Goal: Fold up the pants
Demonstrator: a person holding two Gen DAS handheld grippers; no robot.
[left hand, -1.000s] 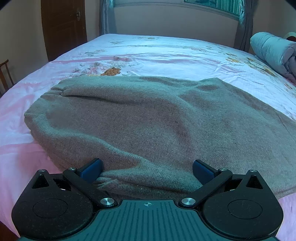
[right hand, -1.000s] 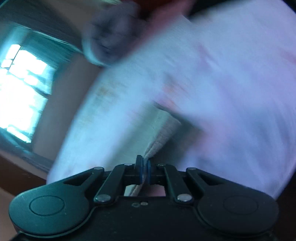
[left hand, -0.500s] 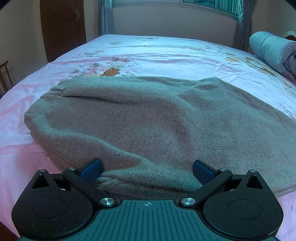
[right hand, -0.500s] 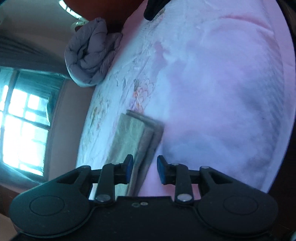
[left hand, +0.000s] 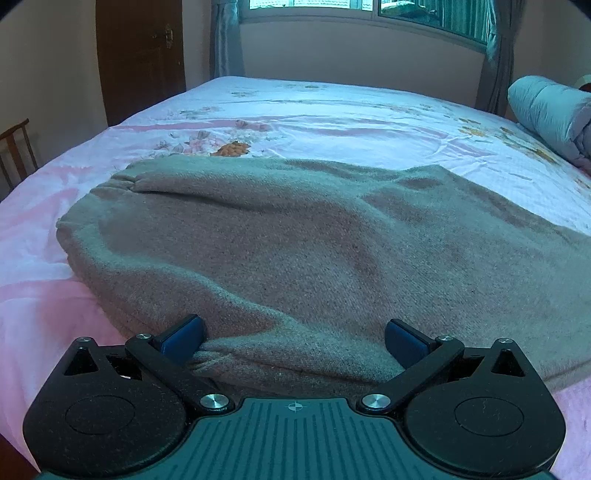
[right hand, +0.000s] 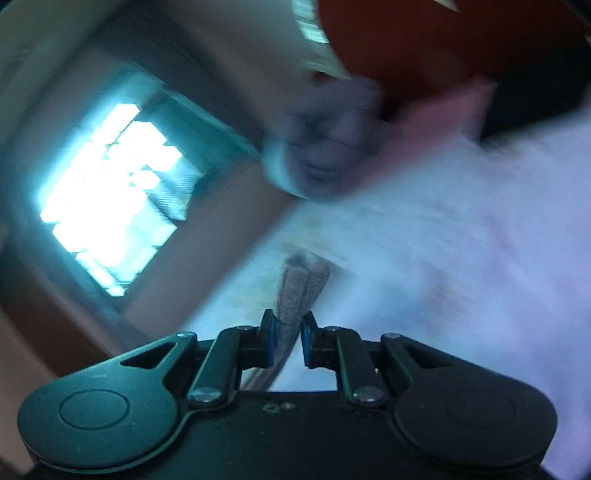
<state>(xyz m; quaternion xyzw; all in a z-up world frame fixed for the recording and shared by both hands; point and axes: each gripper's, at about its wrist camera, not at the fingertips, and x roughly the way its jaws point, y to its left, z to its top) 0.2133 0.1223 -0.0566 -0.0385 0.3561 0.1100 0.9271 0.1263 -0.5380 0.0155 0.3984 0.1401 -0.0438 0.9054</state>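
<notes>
The pants [left hand: 295, 251] are spread flat on the bed [left hand: 332, 110], their near edge bracketed by the wide-open left gripper [left hand: 293, 341], while a folded end [right hand: 299, 291] has just been clamped in the right gripper [right hand: 288, 339], probably for folding over.

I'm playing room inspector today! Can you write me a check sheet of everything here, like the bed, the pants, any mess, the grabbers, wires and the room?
Surface: bed sheet, pink and white with flowers, slightly wrinkled.
Job's things: grey-brown pants spread flat across the sheet; one end bunched and lifted.
Clutter: rolled grey quilt at the bed's far right.
Grippers: left gripper wide open, pants edge between its fingers, unpinched; right gripper has just been closing and is shut on a bunch of the pants; that view is blurred.
Cables: nothing seen.
Surroundings: window, curtains, dark wooden door, chair at left.
</notes>
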